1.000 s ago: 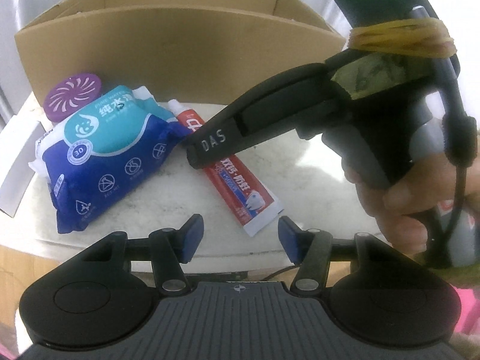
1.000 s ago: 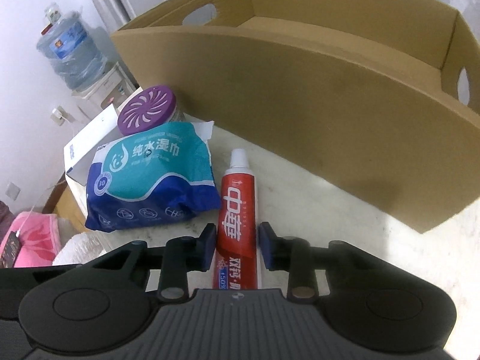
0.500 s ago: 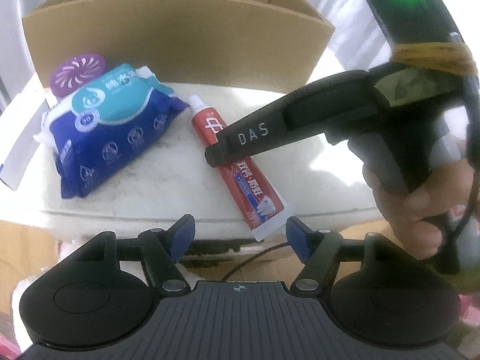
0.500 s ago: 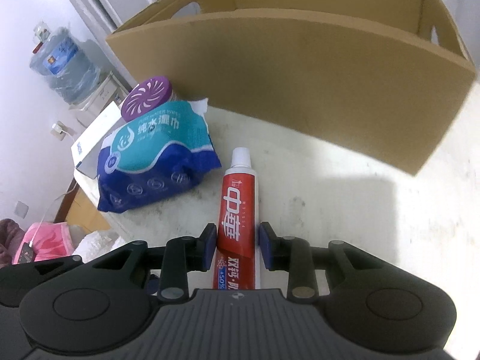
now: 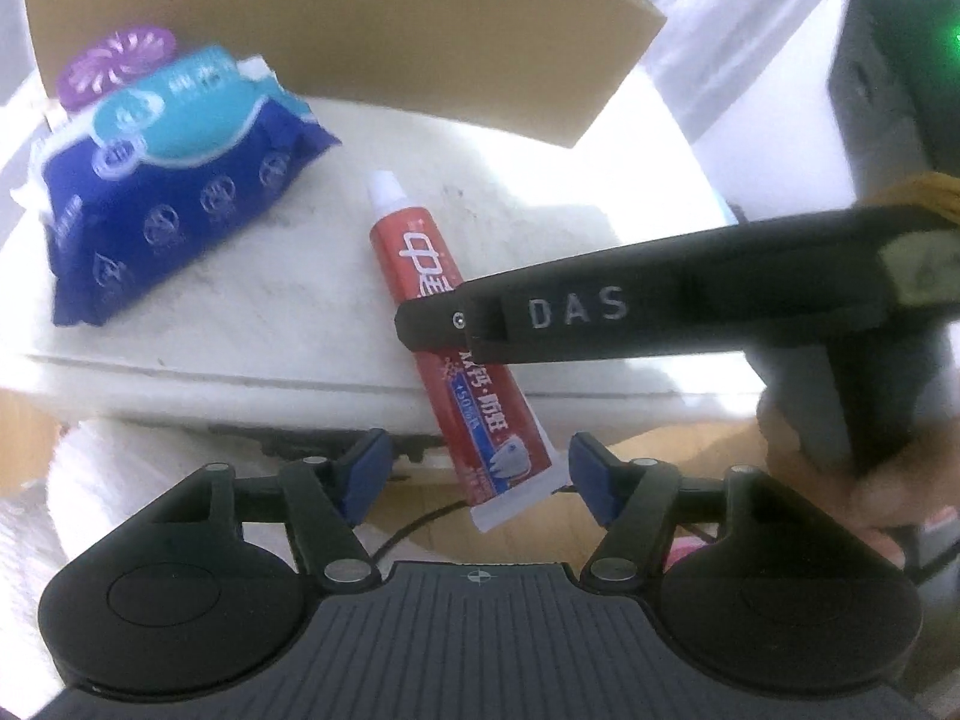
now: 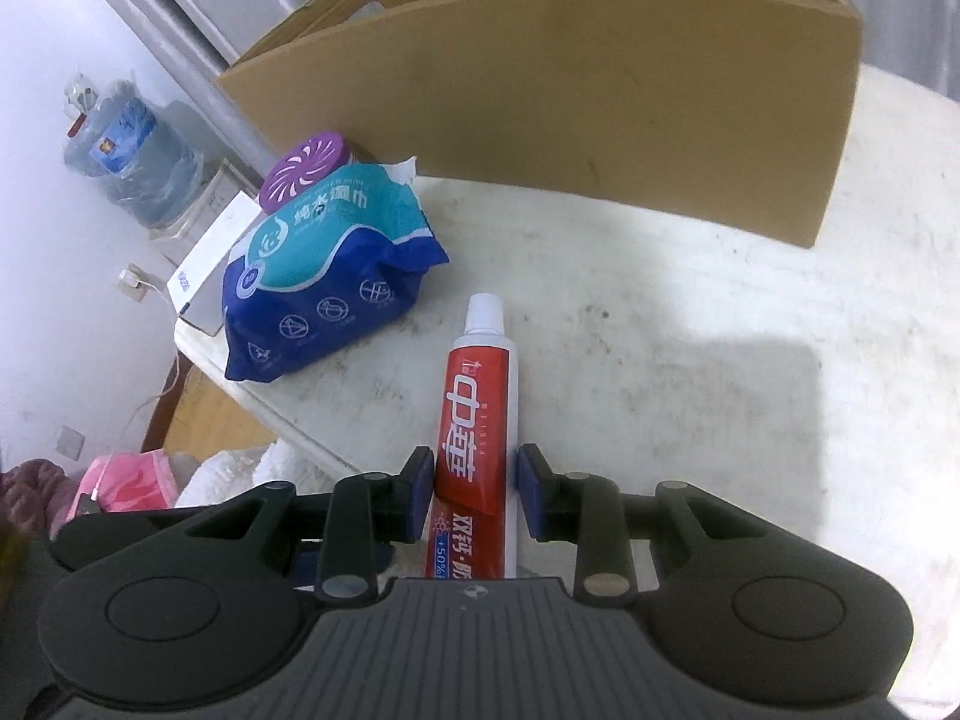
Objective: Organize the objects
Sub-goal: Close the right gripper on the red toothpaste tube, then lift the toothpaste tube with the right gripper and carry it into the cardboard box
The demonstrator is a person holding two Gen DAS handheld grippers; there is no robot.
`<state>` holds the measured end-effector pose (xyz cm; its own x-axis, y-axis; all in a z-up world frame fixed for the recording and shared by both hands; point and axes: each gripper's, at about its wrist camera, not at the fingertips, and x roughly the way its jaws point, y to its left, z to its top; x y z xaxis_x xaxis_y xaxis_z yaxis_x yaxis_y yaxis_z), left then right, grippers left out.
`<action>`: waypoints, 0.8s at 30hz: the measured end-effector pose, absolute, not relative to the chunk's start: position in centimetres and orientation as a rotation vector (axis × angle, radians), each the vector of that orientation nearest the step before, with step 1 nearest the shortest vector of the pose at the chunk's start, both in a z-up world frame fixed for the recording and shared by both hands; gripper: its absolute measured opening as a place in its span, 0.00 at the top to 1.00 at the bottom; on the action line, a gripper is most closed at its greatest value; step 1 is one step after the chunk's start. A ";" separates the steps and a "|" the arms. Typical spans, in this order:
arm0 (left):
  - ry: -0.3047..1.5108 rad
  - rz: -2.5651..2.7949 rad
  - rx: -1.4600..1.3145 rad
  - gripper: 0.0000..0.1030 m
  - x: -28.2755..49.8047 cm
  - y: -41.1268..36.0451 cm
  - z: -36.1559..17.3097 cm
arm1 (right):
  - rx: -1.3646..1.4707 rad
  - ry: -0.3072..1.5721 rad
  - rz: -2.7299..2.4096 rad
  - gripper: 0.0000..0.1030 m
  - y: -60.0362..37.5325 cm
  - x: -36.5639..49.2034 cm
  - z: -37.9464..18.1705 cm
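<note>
My right gripper [image 6: 474,489] is shut on the red toothpaste tube [image 6: 480,414] and holds it raised above the white table [image 6: 690,330], cap pointing away. In the left wrist view the tube [image 5: 450,324] hangs in the air with the right gripper's black finger [image 5: 456,321] across it. My left gripper [image 5: 480,474] is open and empty, back from the table's front edge, below the tube's tail. A blue wet-wipes pack [image 6: 324,258] and a purple round lid [image 6: 306,171] lie at the table's left. The open cardboard box [image 6: 570,102] stands behind.
A white flat box [image 6: 207,264] lies at the table's left edge. A water bottle [image 6: 126,150] stands on a dispenser further left. Pink cloth [image 6: 120,480] lies below the table. A hand [image 5: 840,456] holds the right gripper's handle.
My right gripper has lifted the toothpaste tube off the table and back. My left gripper has pulled back past the table edge and opened wider.
</note>
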<state>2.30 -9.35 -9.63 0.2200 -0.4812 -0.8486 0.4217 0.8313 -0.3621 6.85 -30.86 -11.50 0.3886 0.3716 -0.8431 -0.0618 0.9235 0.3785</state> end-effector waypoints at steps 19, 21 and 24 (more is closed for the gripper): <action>1.222 -0.628 -0.190 0.51 3.0 -9.9 -10.6 | 0.458 1.163 0.307 0.69 -32.7 6.0 -12.2; 1.211 -0.625 -0.176 0.51 3.0 -10.0 -10.3 | 0.495 1.162 0.314 0.69 -33.1 5.9 -12.4; 1.187 -0.627 -0.161 0.51 3.1 -10.3 -10.1 | 0.548 1.157 0.321 0.69 -33.8 5.7 -12.7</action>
<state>3.08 -10.27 -10.15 0.2277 -0.5346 -0.8139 0.3712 0.8204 -0.4350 5.70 -33.76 -12.69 0.3782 0.5091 -0.7732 0.0379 0.8260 0.5624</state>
